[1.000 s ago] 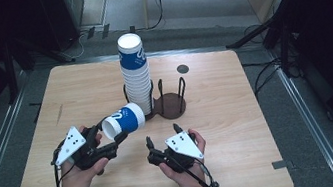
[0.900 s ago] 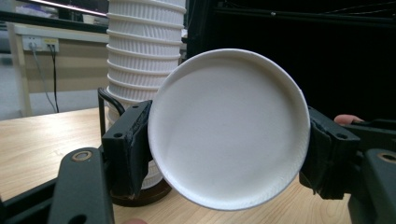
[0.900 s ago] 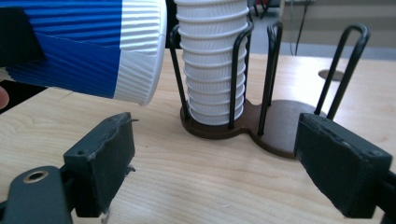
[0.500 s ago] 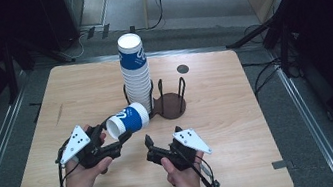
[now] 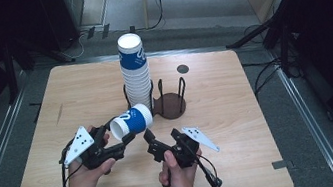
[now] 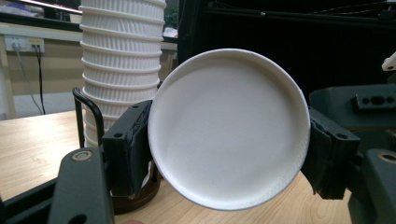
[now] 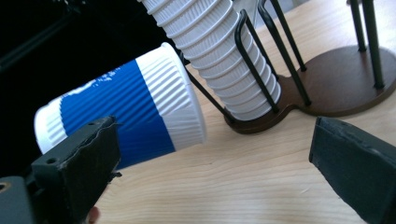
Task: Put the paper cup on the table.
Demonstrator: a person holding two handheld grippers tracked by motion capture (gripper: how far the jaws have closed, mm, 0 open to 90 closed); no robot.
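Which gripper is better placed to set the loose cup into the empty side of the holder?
Left. The left gripper is shut on the blue and white cup, held on its side close to the holder. The right gripper is open and holds nothing.

The pale wooden tabletop (image 5: 238, 112) with rounded corners carries a dark brown two-ring cup holder with black wire posts (image 5: 172, 103), one ring holding a tall stack of blue-and-white ribbed paper cups (image 5: 134, 68).
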